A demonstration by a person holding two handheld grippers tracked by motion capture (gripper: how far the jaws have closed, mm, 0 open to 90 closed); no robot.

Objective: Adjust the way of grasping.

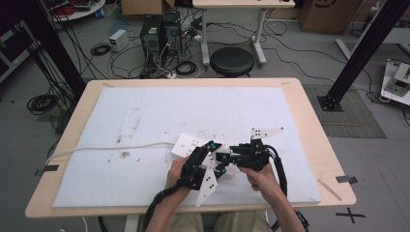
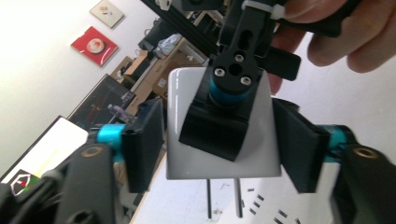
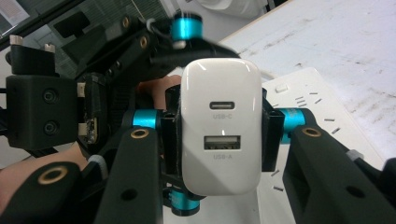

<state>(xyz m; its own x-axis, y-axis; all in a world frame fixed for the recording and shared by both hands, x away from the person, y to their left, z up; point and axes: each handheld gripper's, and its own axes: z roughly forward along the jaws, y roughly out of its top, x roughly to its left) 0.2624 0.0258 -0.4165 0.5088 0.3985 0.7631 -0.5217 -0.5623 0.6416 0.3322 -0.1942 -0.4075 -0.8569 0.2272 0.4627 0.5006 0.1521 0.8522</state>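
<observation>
A person is sitting at a table [image 1: 309,145] covered by a white mat [image 1: 145,121], holding a gripper in each hand just above a white power strip [image 1: 186,145].

The right gripper [image 3: 219,128] is clamping a white charger [image 3: 220,126] by its two sides, jaws pressing on it. The charger's face with its two USB ports is pointing toward that gripper's camera.

The left gripper [image 2: 219,144] is reaching around the same charger [image 2: 222,154] from the other end. Its jaws are standing apart, one on each side of the charger with a gap showing, not pressing it. The charger's two prongs [image 2: 224,198] are pointing toward the strip [image 2: 266,205].

In the high view, both grippers are meeting over the near end of the strip, whose cord [image 1: 96,150] is trailing off toward the table's left edge.
</observation>
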